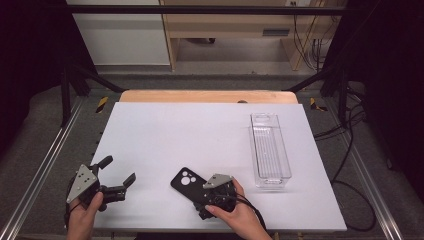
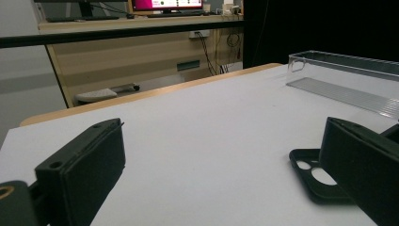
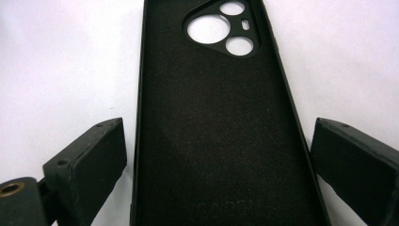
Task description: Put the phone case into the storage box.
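- On the white table, near its front edge and a little right of centre, lies a black phone case, open side up, its camera end turned toward the far left.
- At the camera end, the right gripper view shows a rounded three-cornered opening with two large round holes, one smaller round hole and a small slot.
- Faint raised lettering sits low on the case's matte inner face; it is too dim to read with any certainty.
- Over the near end of the case hovers the right gripper, held in the person's right hand.
- Its jaws stand wide apart, one on each side of the case's long edges, with white table showing between each pad and the case, so they do not clamp it.
- Near the front left corner of the table is the left gripper, held in the left hand, with a grey three-cornered plate on top.
- Its jaws are also spread apart with nothing between them; in the left gripper view the case's camera end lies just beside the right-hand pad.
- Toward the right side of the table stands a clear plastic tray, long and narrow, well apart from the case, with a ribbed floor.
- Beyond the table's far edge, the left gripper view shows a wooden desk carrying a lit monitor; its writing is too small to read.
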